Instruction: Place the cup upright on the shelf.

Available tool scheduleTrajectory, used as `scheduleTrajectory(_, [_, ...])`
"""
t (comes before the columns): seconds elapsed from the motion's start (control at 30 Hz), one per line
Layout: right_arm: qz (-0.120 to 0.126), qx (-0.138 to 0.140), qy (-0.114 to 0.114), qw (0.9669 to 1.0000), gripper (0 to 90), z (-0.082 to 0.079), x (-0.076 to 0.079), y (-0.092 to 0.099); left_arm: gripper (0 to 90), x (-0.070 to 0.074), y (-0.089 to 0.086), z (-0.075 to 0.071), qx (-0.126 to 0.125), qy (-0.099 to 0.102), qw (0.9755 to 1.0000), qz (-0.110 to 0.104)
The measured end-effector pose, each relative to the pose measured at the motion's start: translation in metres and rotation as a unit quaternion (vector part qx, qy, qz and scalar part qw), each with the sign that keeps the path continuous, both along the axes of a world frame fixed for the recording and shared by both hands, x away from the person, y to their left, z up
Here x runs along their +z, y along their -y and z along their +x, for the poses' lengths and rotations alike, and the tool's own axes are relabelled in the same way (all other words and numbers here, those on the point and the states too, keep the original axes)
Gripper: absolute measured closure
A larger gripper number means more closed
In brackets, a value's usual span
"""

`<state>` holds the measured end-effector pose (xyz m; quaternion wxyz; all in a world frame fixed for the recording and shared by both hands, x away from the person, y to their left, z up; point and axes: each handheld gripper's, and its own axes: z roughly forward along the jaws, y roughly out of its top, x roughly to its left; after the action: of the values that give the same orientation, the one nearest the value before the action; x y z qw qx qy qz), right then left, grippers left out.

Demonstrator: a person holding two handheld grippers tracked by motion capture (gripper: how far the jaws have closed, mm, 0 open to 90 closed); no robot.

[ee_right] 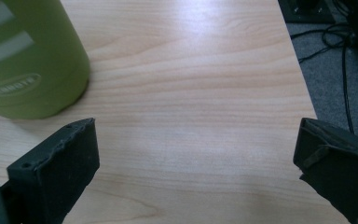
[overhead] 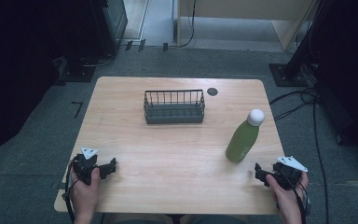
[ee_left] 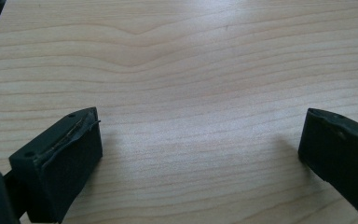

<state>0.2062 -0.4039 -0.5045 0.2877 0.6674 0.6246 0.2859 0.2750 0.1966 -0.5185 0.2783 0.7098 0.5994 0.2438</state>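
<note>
High view: green bottle [overhead: 243,141] stands upright on the table [overhead: 177,158], right of the wire basket [overhead: 174,107], just beyond the right gripper [overhead: 260,172]. Right gripper jaws spread wide, holding nothing. Left gripper [overhead: 110,166], near the table's left front, likewise wide and unloaded

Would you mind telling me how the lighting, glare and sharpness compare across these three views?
High view: soft and slightly blurred, dark surroundings, evenly lit table. Left gripper view: pale glare on the wood near the top, grain sharp. Right gripper view: similar glare up top; the green bottle casts a soft shadow at its base.
</note>
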Motion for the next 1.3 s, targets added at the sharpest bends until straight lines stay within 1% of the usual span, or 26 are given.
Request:
scheduleTrajectory(0.13, [-0.001,0.007,0.009,0.9999,0.0,-0.002,0.008,-0.004,0.0,0.000,0.000,0.000,0.000,0.000,1.0000,0.000])
scheduleTrajectory(0.33, [0.007,0.023,0.023,0.9995,0.0,-0.001,0.017,-0.012,0.0,0.000,0.000,0.000,0.000,0.000,1.0000,0.000])
scheduleTrajectory(0.43, [0.011,0.030,0.027,0.9991,0.0,0.000,0.019,-0.016,0.0,0.000,0.000,0.000,0.000,0.000,1.0000,0.000])
scheduleTrajectory(0.53, [0.023,0.043,0.037,0.9981,0.0,0.002,0.024,-0.024,0.0,0.000,0.000,0.000,0.000,0.000,1.0000,0.000])
scheduleTrajectory(0.63, [0.024,0.050,0.042,0.9976,0.0,0.004,0.026,-0.029,0.0,0.000,0.000,0.000,0.000,0.000,1.0000,0.000])
scheduleTrajectory(0.67, [0.025,0.058,0.046,0.9969,0.0,0.005,0.028,-0.034,0.0,0.000,0.000,0.000,0.000,0.000,1.0000,0.000])
scheduleTrajectory(0.73, [0.030,0.066,0.051,0.9961,0.0,0.007,0.030,-0.038,0.0,0.000,0.000,0.000,0.000,0.000,1.0000,0.000])
scheduleTrajectory(0.77, [0.030,0.066,0.051,0.9961,0.0,0.007,0.030,-0.038,0.0,0.000,0.000,0.000,0.000,0.000,1.0000,0.000])
scheduleTrajectory(0.8, [0.033,0.073,0.055,0.9953,0.0,0.009,0.033,-0.043,0.0,0.000,0.000,0.000,0.000,0.000,1.0000,0.000])
scheduleTrajectory(0.87, [0.036,0.079,0.058,0.9945,0.0,0.011,0.035,-0.047,0.0,0.000,0.000,0.000,0.000,0.000,1.0000,0.000])
scheduleTrajectory(0.97, [0.037,0.084,0.062,0.9938,0.0,0.013,0.037,-0.051,0.0,0.000,0.000,0.000,0.000,0.000,1.0000,0.000])
scheduleTrajectory(1.0, [0.040,0.090,0.066,0.9929,0.0,0.015,0.039,-0.055,0.0,0.000,0.000,0.000,0.000,0.000,1.0000,0.000])
scheduleTrajectory(1.23, [0.049,0.095,0.079,0.9911,0.0,0.022,0.046,-0.063,0.0,0.000,0.000,0.000,0.000,0.000,1.0000,0.000])
scheduleTrajectory(1.27, [0.050,0.095,0.082,0.9909,0.0,0.022,0.048,-0.063,0.0,0.000,0.000,0.000,0.000,0.000,1.0000,0.000])
scheduleTrajectory(1.3, [0.050,0.095,0.090,0.9902,0.0,0.025,0.050,-0.065,0.0,0.000,0.000,0.000,0.000,0.000,1.0000,0.000])
